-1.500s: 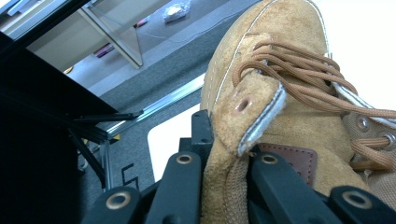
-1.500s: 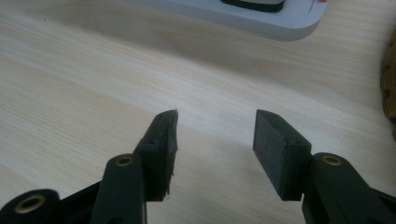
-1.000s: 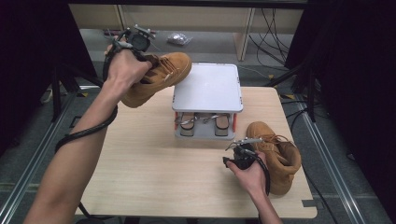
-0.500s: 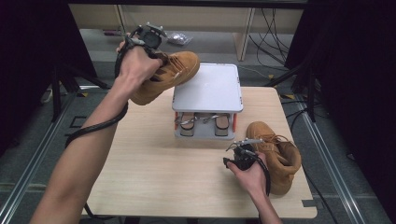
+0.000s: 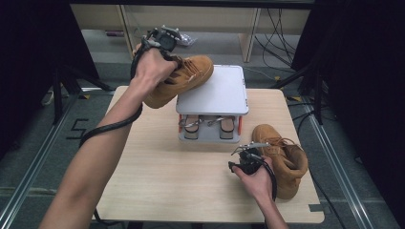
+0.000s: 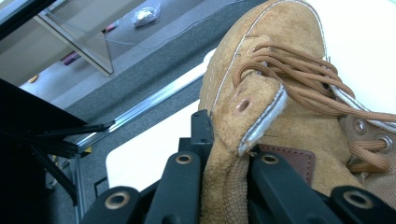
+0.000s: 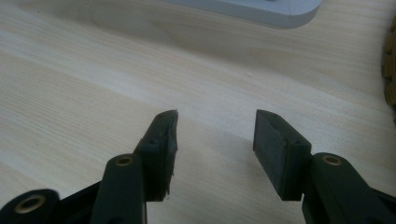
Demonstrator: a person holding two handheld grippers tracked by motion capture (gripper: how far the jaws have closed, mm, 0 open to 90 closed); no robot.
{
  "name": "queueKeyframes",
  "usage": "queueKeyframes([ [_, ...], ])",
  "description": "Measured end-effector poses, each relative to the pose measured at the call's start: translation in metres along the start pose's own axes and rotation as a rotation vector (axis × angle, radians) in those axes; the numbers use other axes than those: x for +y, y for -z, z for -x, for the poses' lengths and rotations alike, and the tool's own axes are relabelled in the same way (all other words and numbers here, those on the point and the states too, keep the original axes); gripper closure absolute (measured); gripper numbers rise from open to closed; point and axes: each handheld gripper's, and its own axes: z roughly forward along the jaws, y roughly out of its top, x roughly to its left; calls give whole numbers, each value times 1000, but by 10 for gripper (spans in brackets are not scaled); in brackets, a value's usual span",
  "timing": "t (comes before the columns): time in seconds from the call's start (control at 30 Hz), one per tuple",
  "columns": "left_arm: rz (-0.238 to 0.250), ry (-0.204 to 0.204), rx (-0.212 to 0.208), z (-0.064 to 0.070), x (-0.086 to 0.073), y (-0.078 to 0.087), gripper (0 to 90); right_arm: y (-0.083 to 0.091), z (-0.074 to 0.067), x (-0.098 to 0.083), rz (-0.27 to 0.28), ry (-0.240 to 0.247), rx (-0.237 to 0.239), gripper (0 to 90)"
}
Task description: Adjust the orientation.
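Note:
A tan suede boot [image 5: 179, 81] hangs in the air at the left edge of the grey rack's top shelf [image 5: 215, 93], toe toward the shelf. My left gripper [image 5: 165, 40] is shut on its heel collar; in the left gripper view the jaws clamp the boot's [image 6: 280, 107] folded collar beside the brown laces. A second tan boot [image 5: 284, 157] stands on the wooden table [image 5: 157, 176] at the right. Just left of it my right gripper [image 5: 243, 155] rests low over the table, open; its jaws [image 7: 212, 140] stand apart over bare wood.
The grey two-level rack holds a pair of sandals [image 5: 207, 126] on its lower shelf. Black stands and cables flank the table on both sides. A crumpled silver object [image 6: 144, 16] lies on the floor beyond the table.
My left hand carried the held boot rightward, and the toe now reaches the rack's top shelf. The right gripper and the second boot stayed put.

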Motion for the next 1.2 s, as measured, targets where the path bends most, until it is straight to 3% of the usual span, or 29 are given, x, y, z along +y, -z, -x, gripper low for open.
queueKeyframes([
  [0.1,1,8,-15,3,3,-3,840,-1,-1,-1,4,-5,-12,502],
  [0.33,2,10,-35,10,8,-7,838,-3,2,-2,4,37,-15,502],
  [0.37,4,11,-37,11,8,-7,838,-1,-1,-2,-6,-2,-11,502],
  [0.47,-1,16,-45,12,11,-8,836,-2,-2,-3,-5,-22,-7,502],
  [0.5,-2,17,-47,13,12,-9,836,-2,-1,-2,-4,-2,-9,502],
  [0.6,0,24,-52,13,14,-10,833,-2,-1,-3,-12,-10,-4,502],
  [0.67,-5,22,-53,13,15,-13,830,-3,0,-3,-4,10,-6,502],
  [0.8,-12,24,-44,11,14,-17,819,-3,-1,-4,-4,-3,4,502],
  [0.93,-18,-14,-28,10,13,-20,795,-4,-2,-4,-6,-18,4,502],
  [1.0,-2,-50,-18,8,13,-24,779,-4,0,-4,-2,19,-7,501],
  [1.2,38,-41,-22,2,9,-30,692,-5,-2,-6,1,2,-8,500],
])
